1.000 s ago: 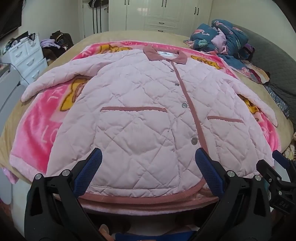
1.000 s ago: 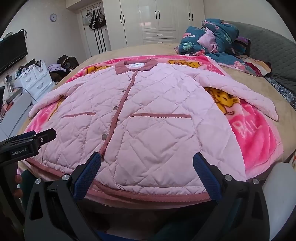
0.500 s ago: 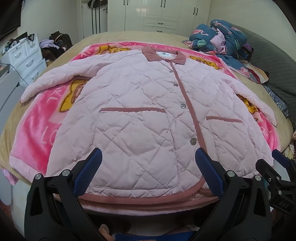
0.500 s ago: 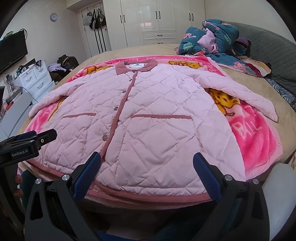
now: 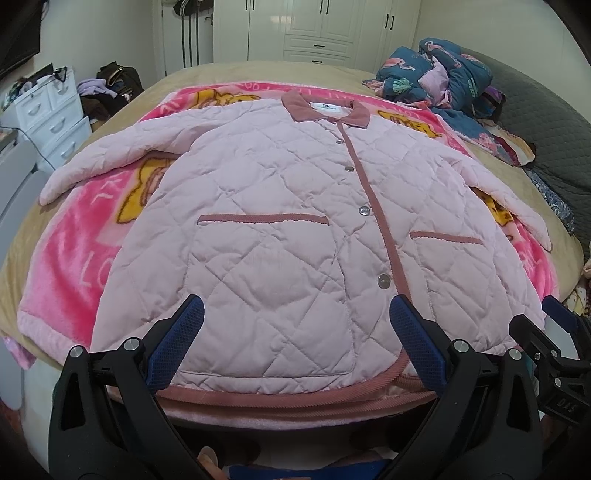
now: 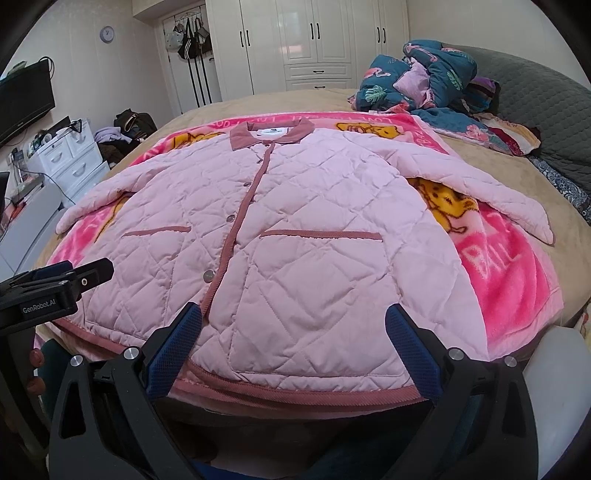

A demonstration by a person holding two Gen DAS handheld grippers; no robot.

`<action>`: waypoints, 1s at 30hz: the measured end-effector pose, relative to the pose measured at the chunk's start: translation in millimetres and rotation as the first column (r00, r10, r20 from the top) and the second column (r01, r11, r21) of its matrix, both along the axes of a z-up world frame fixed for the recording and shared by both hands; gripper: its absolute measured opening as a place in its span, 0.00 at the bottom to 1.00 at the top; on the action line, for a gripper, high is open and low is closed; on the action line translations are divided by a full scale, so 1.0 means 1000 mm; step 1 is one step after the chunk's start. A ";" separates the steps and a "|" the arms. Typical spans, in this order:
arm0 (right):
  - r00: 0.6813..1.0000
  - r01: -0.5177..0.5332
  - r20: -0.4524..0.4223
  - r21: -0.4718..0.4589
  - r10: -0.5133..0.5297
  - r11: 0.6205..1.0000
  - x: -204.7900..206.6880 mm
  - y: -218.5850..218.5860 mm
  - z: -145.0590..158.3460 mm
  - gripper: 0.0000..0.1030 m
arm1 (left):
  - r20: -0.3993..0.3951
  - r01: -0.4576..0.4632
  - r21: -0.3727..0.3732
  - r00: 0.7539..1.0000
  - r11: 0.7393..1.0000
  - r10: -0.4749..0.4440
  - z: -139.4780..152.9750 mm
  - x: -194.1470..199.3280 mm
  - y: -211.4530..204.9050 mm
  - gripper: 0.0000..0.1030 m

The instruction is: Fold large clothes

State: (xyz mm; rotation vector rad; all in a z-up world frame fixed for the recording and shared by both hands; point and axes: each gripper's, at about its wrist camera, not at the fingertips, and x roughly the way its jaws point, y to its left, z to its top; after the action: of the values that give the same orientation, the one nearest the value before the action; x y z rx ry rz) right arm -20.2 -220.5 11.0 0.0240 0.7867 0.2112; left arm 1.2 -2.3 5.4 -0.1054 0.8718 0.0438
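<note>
1. Bedroom: white wardrobe (image 6: 314, 44) along the far wall, round wall clock (image 6: 106, 34), bags on hooks (image 6: 188, 40), dark television (image 6: 24, 99) on the side wall, white drawer unit (image 6: 70, 158) beside the bed.
2. Bed (image 6: 576, 258): tan cover, grey quilted headboard (image 6: 535, 122) at one side.
3. Blanket (image 6: 506, 273): bright pink plush with yellow cartoon bears, spread over the bed; pale letters "BAIL" or similar readable in the right view, "LO" in the left view; border lettering too distorted to read.
4. Jacket (image 5: 295, 236): large, pale pink, diamond-quilted, lying flat and face up on the blanket, buttoned shut. Dusty-rose collar, placket, hem and pocket trim; silver snaps down the front. Both sleeves spread outward. White neck label with a dark mark, unreadable. Hem at the near edge of the bed.
5. Bedding heap (image 6: 424, 81): teal flamingo print and lilac, piled near the headboard, well apart from the jacket.
6. Left claw (image 5: 295, 339): jaws wide apart, blue pads, hovering over the hem near the lowest snap, gripping nothing. Housing seen from the right view reads "GenRobot.AI".
7. Right claw (image 6: 293, 339): jaws wide apart, over the hem by the right pocket, gripping nothing. Housing seen from the left view reads "DAS".
8. Fingers (image 6: 35, 369) of a person visible beside the left claw's handle.
</note>
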 end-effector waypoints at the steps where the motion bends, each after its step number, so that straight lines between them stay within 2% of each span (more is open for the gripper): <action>1: 1.000 0.001 0.001 0.000 -0.001 1.000 0.000 0.000 0.000 0.96 | 0.000 -0.001 0.000 1.000 1.000 0.001 0.000 0.000 0.000 0.92; 22: 1.000 -0.004 -0.006 0.003 0.004 1.000 0.004 0.000 -0.001 0.96 | -0.001 0.001 -0.003 1.000 1.000 -0.001 0.000 0.001 -0.002 0.92; 30: 1.000 -0.003 -0.001 0.011 0.003 1.000 0.022 0.004 0.008 0.96 | 0.007 -0.017 -0.016 1.000 1.000 0.017 0.008 0.015 0.007 0.92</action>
State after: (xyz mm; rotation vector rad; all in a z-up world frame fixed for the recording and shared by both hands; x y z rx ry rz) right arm 1.4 -216.5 18.5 0.0334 0.7869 0.2187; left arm 16.7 5.0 13.6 -0.1280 0.8638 0.0520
